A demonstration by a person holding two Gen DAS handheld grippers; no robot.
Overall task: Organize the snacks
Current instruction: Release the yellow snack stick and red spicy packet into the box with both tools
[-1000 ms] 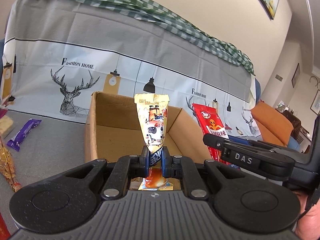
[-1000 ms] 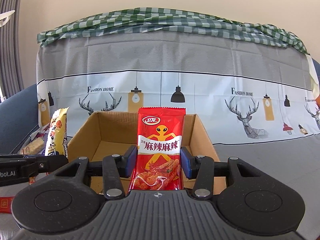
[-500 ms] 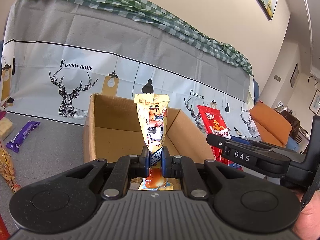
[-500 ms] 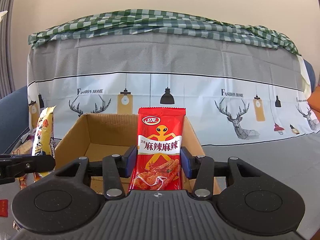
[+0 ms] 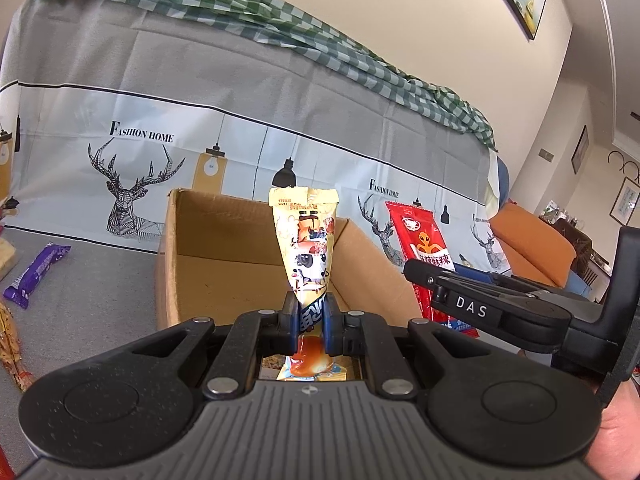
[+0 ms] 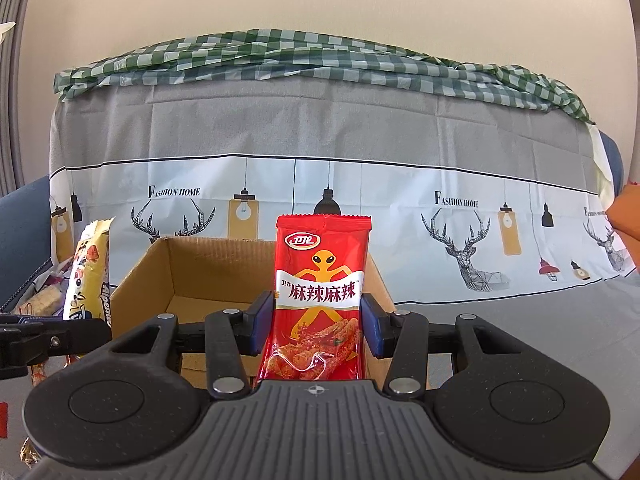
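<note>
My left gripper [image 5: 307, 312] is shut on a yellow snack packet [image 5: 306, 244], which stands upright in front of an open cardboard box [image 5: 224, 256]. My right gripper [image 6: 318, 316] is shut on a red spicy-strip packet [image 6: 320, 300], held upright before the same cardboard box [image 6: 208, 276]. In the left wrist view the red packet [image 5: 420, 248] and the right gripper's body show to the right. The right wrist view has the yellow packet [image 6: 86, 276] at the left. The box looks empty as far as its inside shows.
A purple bar [image 5: 38, 274] and an orange-yellow bag [image 5: 10, 344] lie on the grey cloth at the left. More wrapped snacks [image 6: 40, 300] sit at the far left. A draped backdrop with deer prints [image 6: 320, 152] rises behind the box. A person's hand [image 5: 616, 432] shows at the lower right.
Both views have shifted only slightly; the box sits a little more to the left in the right wrist view. Both packets stay gripped.
</note>
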